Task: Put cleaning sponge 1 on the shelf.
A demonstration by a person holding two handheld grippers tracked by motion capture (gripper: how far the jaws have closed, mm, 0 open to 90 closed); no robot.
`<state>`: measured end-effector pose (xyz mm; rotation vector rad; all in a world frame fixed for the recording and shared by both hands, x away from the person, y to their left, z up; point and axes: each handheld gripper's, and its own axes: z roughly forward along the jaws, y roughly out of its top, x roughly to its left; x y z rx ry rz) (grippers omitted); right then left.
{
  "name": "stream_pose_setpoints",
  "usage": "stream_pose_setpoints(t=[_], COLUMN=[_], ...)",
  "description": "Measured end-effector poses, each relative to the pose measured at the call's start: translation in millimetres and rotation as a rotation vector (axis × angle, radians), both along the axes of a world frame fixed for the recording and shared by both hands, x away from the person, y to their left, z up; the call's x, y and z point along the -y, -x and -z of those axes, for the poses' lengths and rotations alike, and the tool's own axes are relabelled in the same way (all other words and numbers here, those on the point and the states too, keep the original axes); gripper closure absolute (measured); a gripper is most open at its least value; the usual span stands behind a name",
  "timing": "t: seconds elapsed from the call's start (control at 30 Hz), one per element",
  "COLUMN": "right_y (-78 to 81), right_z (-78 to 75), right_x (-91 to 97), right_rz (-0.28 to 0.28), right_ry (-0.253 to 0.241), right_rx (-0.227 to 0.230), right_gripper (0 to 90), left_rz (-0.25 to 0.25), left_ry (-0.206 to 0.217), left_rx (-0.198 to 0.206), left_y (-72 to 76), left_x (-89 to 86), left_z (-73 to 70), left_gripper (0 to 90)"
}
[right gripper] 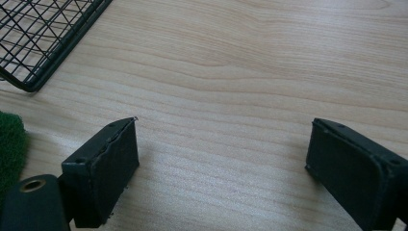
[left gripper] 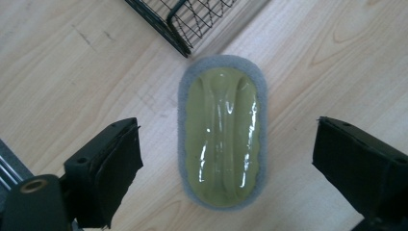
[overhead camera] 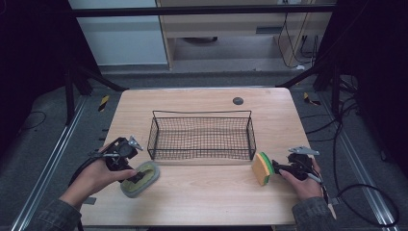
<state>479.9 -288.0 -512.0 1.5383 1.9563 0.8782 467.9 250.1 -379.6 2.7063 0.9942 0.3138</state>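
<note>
High view shows a wooden table (overhead camera: 202,192) on which a black wire basket (overhead camera: 202,136) is set near the middle, with a person's hands brought in from the near edge. The left tongs (overhead camera: 137,176) are held over a scrubbing pad (overhead camera: 140,178) – olive-green plastic grip on a grey sponge base – which is laid flat just in front of the basket's near left corner. Left gripper view looks straight down on that pad (left gripper: 222,137): it is seen between the two black jaws, which are spread wide with bare wood on either side of it, so nothing is gripped. The right tongs (overhead camera: 275,168) are held low near the basket's near right corner, just beside a yellow sponge with a green scouring face (overhead camera: 262,168) that is stood on edge. In the right gripper view the jaws are likewise parted wide over bare table, nothing between them – a strip of the green face (right gripper: 10,149) is glimpsed at the left edge, and a corner of the basket (right gripper: 43,36) above it
</note>
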Motion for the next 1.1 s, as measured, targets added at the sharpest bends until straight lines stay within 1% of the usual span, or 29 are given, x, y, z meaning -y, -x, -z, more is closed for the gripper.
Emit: stream_pose_setpoints(t=[0.03,0.07,0.13,0.27,0.33,0.47,0.53,0.7,0.77,0.87,0.9,1.03,1.1], right_y=[0.0,-0.1,-0.1,0.0,0.0,0.0,0.0,0.0,0.0,0.1,0.1,0.1,0.1], right_z=[0.0,0.1,0.1,0.1,0.1,0.1,0.1,0.1,0.1,0.1,0.1,0.0,0.3], right_x=[0.0,0.1,0.0,-0.1,-0.1,-0.1,-0.1,-0.1,-0.1,-0.2,-0.2,-0.1,-0.2], right_rz=[0.000,-0.001,-0.002,-0.001,-0.001,-0.001,-0.001,-0.001,-0.001,-0.001,-0.001,-0.001,0.000], right_ry=[0.000,0.002,0.003,0.002,0.001,0.001,0.001,0.001,0.002,0.003,0.002,0.003,0.005], right_rx=[0.000,0.000,-0.001,-0.002,-0.002,-0.002,-0.002,-0.002,-0.002,-0.002,-0.001,-0.002,-0.001], right_gripper=[11.2,11.0,10.8,10.7,10.7,10.7,10.7,10.7,10.7,10.8,10.7,10.7,10.7], left_rz=[0.000,0.014,0.017,-0.001,0.001,0.004,0.012,0.002,0.000,-0.001,-0.006,-0.011,-0.007], left_ry=[0.000,-0.024,-0.037,-0.029,-0.030,-0.033,-0.035,-0.032,-0.028,-0.036,-0.038,-0.033,-0.036], left_rx=[0.000,-0.015,-0.025,-0.022,-0.021,-0.031,-0.041,-0.047,-0.050,-0.058,-0.060,-0.067,-0.080], left_y=[0.0,0.5,0.7,0.6,0.5,1.2,2.1,1.3,0.2,-2.0,-4.3,-8.7,-13.3], left_x=[0.0,2.0,2.5,0.3,-0.5,-1.9,-3.9,-4.8,-3.9,-2.4,-2.1,-1.7,-0.9], left_z=[0.0,2.9,5.5,7.3,8.2,10.4,12.4,14.2,15.4,18.4,21.8,27.8,32.4], left_gripper=[9.7,11.1,14.3,21.1,23.9,28.0,28.1,27.1,26.0,25.9,26.2,30.8,35.8])
